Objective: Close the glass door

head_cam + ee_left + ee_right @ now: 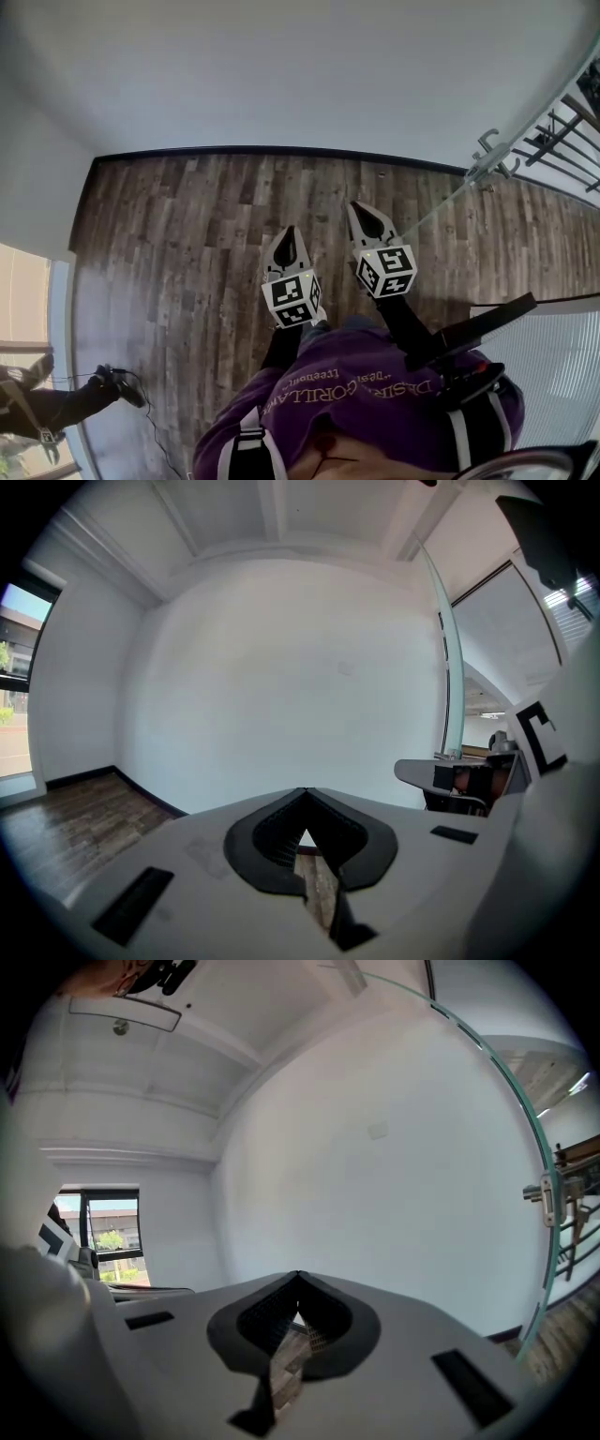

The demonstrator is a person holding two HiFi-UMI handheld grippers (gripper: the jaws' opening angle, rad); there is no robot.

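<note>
Wood-plank floor covered the room. Nearest, the person's purple sweatshirt, both arms stretched forward. Left gripper had its jaws pressed together, nothing between them. Right gripper sat just beside it, jaws likewise together and empty. Farther right, the glass door stood edge-on, apart from both grippers, with its metal handle farther along. Beyond was a dark baseboard, then a white wall.

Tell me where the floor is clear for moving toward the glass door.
The wood floor is bare from the wall's baseboard across to the glass door. Only the lower left is cluttered, where a dark object lies by the window.
</note>
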